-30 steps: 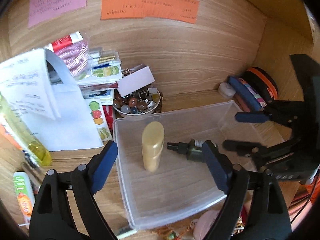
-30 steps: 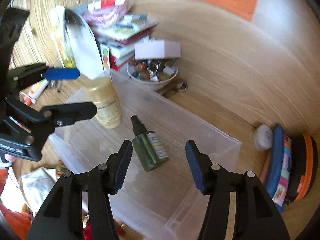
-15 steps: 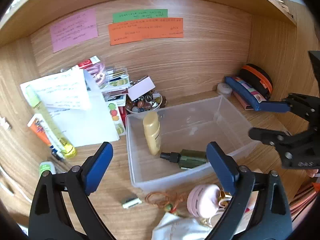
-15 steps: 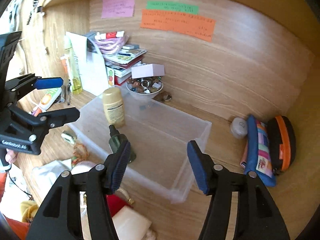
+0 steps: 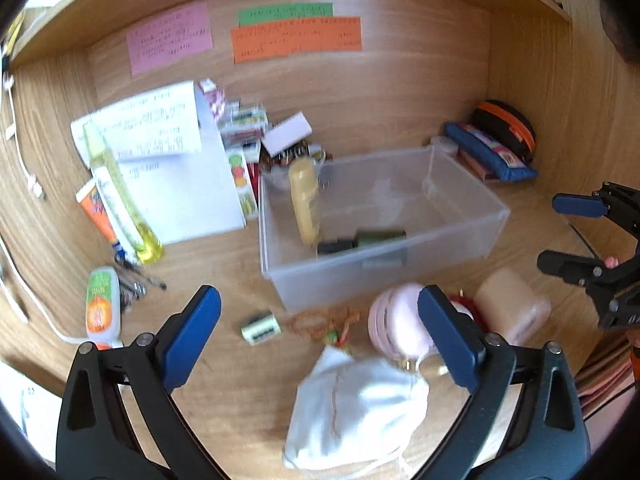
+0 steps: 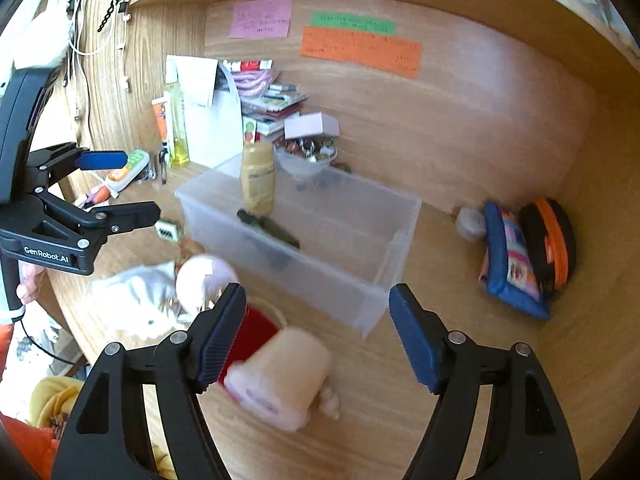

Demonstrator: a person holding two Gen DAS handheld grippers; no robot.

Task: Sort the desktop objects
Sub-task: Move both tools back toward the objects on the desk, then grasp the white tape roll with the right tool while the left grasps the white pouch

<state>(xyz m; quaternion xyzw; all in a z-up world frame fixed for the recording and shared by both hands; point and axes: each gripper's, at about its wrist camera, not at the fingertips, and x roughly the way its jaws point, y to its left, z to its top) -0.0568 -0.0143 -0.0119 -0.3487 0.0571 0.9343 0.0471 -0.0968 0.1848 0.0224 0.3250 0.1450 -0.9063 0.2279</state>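
With both claws spread wide & empty, I judge my right gripper [image 6: 316, 332] nearer the tissue pack [image 6: 280, 376], which lies just below-left of it near the desk's front edge, long axis slanting toward the bin [image 6: 360, 304].

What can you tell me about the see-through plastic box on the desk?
The clear rectangular plastic box is an open tub with no lid and frosted-looking walls. It sits flat on the wooden desk, near the back wall. Inside, a tan bottle stands upright at one end, and a dark green spray bottle lies on its side beside it. Neither hand-held gripper touches the box.
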